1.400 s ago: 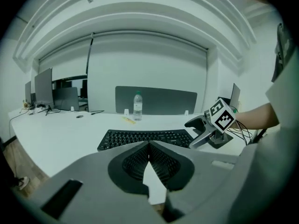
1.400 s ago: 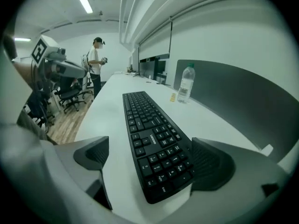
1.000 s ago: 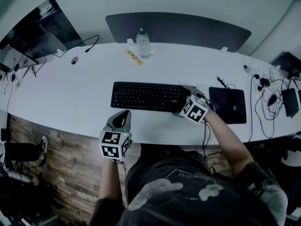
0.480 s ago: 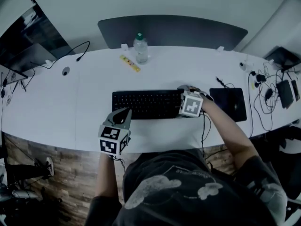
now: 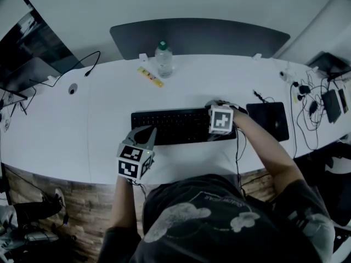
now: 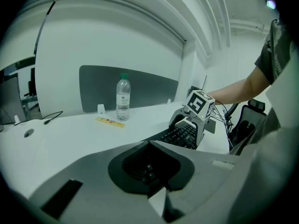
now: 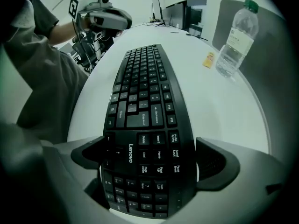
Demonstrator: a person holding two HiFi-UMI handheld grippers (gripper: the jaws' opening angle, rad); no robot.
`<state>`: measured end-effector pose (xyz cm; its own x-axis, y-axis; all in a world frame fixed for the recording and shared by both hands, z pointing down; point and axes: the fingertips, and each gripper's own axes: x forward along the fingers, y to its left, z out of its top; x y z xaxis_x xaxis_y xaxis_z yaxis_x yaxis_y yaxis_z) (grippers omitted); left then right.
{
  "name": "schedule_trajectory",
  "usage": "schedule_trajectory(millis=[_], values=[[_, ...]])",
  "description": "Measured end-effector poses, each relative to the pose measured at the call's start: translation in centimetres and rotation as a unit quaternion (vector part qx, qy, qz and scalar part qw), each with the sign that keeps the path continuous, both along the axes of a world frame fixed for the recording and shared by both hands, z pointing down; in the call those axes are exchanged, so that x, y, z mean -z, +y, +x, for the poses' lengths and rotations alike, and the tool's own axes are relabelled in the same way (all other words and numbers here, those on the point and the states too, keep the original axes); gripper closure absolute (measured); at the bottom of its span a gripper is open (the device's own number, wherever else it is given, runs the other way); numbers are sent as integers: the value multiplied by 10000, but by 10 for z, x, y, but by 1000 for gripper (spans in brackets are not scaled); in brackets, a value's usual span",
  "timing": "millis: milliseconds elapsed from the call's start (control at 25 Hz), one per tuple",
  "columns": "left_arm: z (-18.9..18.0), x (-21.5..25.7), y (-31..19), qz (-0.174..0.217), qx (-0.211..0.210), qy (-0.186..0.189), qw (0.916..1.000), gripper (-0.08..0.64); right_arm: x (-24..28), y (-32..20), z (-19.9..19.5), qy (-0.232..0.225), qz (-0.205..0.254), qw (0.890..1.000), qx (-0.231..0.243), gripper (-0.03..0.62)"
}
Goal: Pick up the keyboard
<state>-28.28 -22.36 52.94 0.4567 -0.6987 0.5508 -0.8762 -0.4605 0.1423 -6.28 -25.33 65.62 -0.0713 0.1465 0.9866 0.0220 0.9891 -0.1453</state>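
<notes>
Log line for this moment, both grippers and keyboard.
right gripper: shut on keyboard, right end | left gripper: jaws together, at keyboard's front-left edge | water bottle: upright, beyond keyboard

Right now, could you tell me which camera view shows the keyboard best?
The right gripper view: the keyboard fills the frame, key labels readable, its near end inside the right gripper. The head view shows it small; the left gripper view catches only its far end.
</notes>
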Motion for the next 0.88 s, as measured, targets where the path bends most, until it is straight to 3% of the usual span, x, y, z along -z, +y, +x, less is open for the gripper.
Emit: schedule_trajectory(millis=[240,320,360,480,880], values=[[3,-13,-8,-194,-186,-40,9996,558,-1,-13,-9,71,105,9995,294,20],[4,-15,-10,-230,-221,-35,9995,558,-2,11,-18,16,-507,9985,182,20],[4,-16,-11,-247,-236,-25,9994,558,-2,10,-19,47,-487,9986,207,20],[7,-21,-14,-300,-274,-1,9992,558,-1,-29,-13,197,471,9976,476,18],[11,-22,-16,-260,-302,-363,9985,557,3,-31,-24,79,710,9959,560,18]])
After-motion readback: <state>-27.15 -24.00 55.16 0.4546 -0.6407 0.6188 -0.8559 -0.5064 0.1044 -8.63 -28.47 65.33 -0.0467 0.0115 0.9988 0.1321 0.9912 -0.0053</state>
